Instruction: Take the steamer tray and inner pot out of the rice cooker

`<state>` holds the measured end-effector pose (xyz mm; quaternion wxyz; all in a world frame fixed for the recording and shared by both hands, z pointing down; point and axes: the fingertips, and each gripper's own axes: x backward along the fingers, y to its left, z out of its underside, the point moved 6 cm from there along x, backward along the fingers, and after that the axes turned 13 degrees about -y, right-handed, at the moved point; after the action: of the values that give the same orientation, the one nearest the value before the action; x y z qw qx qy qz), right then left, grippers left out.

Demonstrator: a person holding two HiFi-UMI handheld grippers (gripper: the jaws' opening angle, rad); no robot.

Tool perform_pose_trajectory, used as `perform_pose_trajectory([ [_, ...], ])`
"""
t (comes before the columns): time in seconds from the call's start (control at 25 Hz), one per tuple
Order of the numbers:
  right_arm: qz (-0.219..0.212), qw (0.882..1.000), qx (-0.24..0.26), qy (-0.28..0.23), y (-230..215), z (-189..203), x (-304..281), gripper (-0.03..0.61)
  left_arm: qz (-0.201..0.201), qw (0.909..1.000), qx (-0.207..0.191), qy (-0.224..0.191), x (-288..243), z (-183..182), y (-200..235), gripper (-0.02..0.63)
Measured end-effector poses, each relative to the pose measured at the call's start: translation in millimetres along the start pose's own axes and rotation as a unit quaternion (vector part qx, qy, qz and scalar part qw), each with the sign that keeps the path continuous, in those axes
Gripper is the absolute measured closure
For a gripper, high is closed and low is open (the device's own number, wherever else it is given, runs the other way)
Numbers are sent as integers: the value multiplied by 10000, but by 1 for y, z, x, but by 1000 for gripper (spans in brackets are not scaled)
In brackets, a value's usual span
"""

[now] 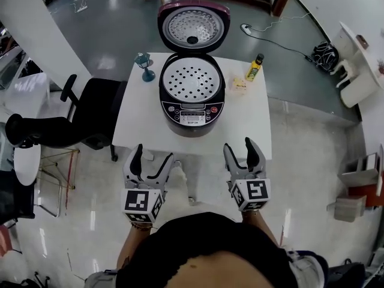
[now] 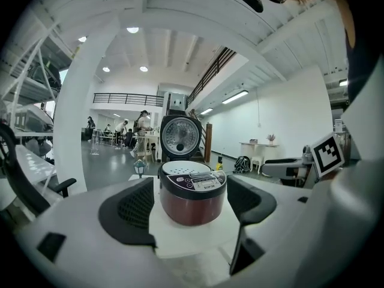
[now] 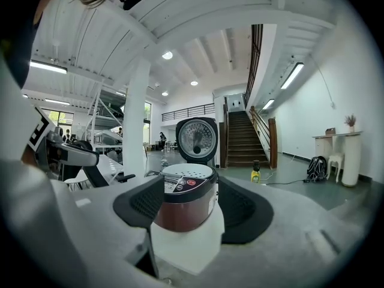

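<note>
The person's dark-clad torso [image 1: 204,251] fills the bottom of the head view. Just ahead, the left hand-held gripper [image 1: 153,155] and right hand-held gripper [image 1: 240,146] hover at the near edge of the white bench [image 1: 138,119], jaws spread wide and holding nothing. The rice cooker [image 1: 192,101] stands mid-bench, control panel [image 1: 192,111] facing the person, and its lid [image 1: 193,26] is raised upright at the far side. Only the head view shows the round perforated steamer tray [image 1: 192,81] lying flat in the cooker's mouth, hiding the inner pot. The gripper views show the cooker's maroon wall. Only the right gripper view shows a staircase [image 3: 243,140].
</note>
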<state>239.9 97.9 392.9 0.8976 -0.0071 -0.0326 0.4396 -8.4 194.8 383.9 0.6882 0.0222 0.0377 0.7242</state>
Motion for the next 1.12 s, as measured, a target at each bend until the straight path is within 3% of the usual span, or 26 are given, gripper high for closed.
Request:
perform_pose_trajectory([
  [0.16,23,10000,-4,51,-2,10,-12,316,-131,9999,-5,28,-10,1,17,253],
  [0.32,50,10000,22,58,-2,4,-28,316,-109,9996,-249,74,-24,-5,28,253],
  [0.52,172,9989,437,-60,-19,-10,-60,318,-78,9991,-362,194,-49,-12,46,253],
  [0.88,247,9986,471,60,-28,-11,-128,316,203,9977,-512,389,-121,-16,81,253],
  [1.12,57,9933,1113,311,-30,-5,-167,316,534,9949,-586,626,-172,-12,91,253],
])
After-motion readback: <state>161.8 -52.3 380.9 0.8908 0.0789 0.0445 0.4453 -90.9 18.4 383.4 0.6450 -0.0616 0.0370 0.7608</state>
